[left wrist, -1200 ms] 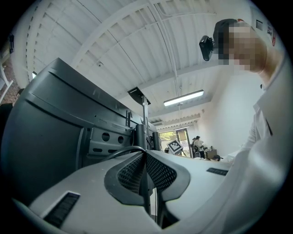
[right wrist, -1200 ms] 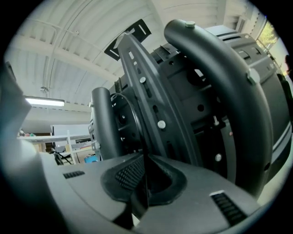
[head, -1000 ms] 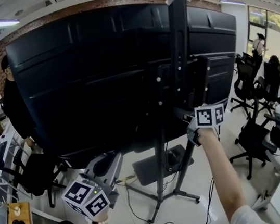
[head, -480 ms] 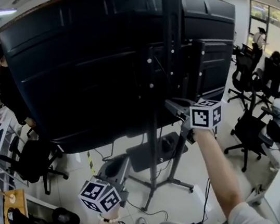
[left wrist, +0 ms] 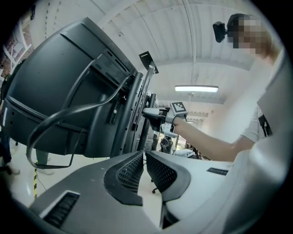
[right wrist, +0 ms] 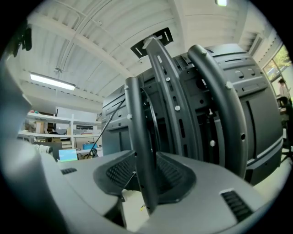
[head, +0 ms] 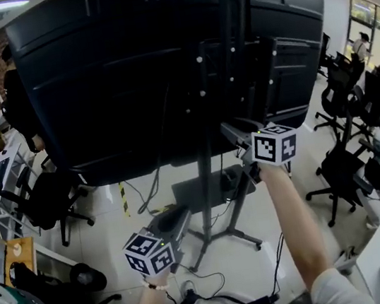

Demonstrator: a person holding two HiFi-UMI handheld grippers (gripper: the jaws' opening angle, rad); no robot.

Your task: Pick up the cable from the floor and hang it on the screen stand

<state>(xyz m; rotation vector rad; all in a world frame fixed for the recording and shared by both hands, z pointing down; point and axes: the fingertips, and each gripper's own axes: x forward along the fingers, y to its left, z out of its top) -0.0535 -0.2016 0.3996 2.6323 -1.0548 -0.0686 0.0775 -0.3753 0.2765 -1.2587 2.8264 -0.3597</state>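
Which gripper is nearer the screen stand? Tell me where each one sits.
Right. The right gripper is up at the screen stand, one of its bars between the opening jaws; the left gripper hangs lower, off to the left, not touching it.

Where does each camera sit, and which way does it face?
Head view: on the head, facing forward-down at the screen's back and stand; left gripper, right gripper, forearms show.
Left gripper view: looks up past near-shut, empty jaws at screen and cable; the person's right arm shows.
Right gripper view: looks up the stand; jaws opening, a stand bar between them.
Shared: head and left views both show the right gripper.
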